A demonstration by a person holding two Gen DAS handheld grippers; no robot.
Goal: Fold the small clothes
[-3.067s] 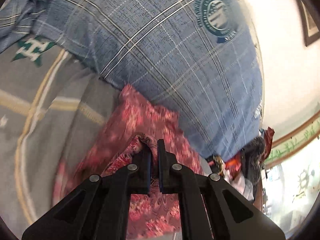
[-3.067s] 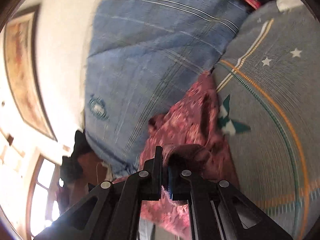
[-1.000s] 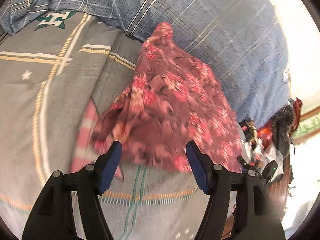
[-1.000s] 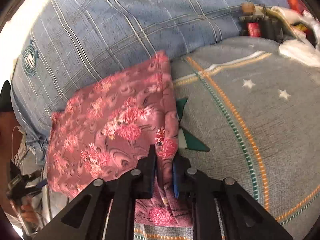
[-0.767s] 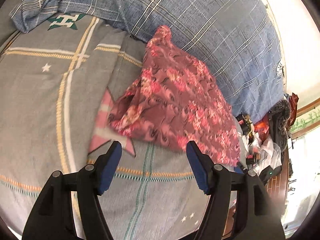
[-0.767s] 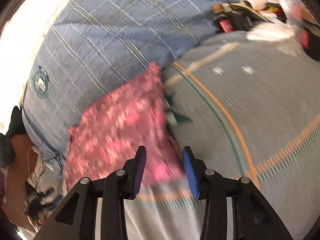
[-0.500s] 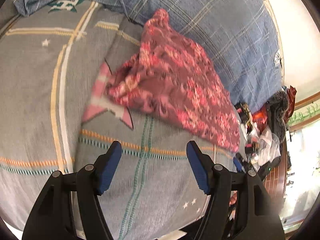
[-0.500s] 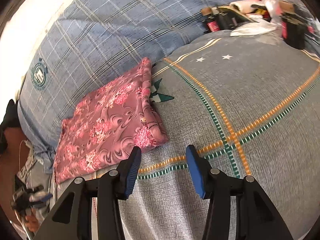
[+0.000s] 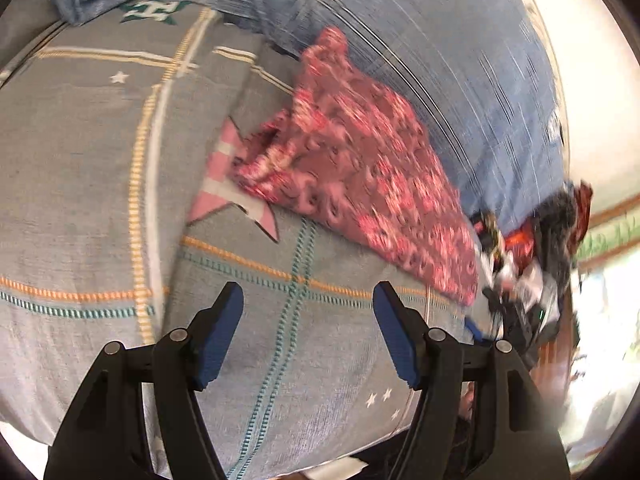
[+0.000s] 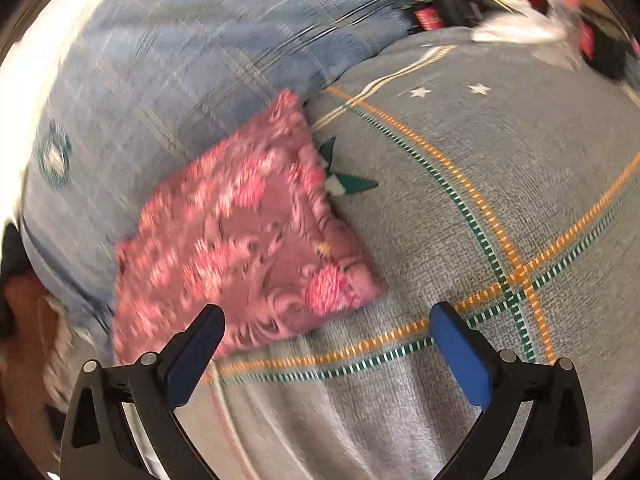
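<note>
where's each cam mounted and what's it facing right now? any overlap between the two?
Left wrist: on the left gripper, looking along its open fingers at the grey bedspread, with the red floral garment ahead.
Right wrist: on the right gripper, fingers open, garment ahead-left, bedspread to the right.
Shared: garment, bedspread, blue plaid bedding.

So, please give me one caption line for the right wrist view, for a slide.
Open right gripper above the grey bedspread, folded pink floral garment lying against the blue plaid quilt.
</note>
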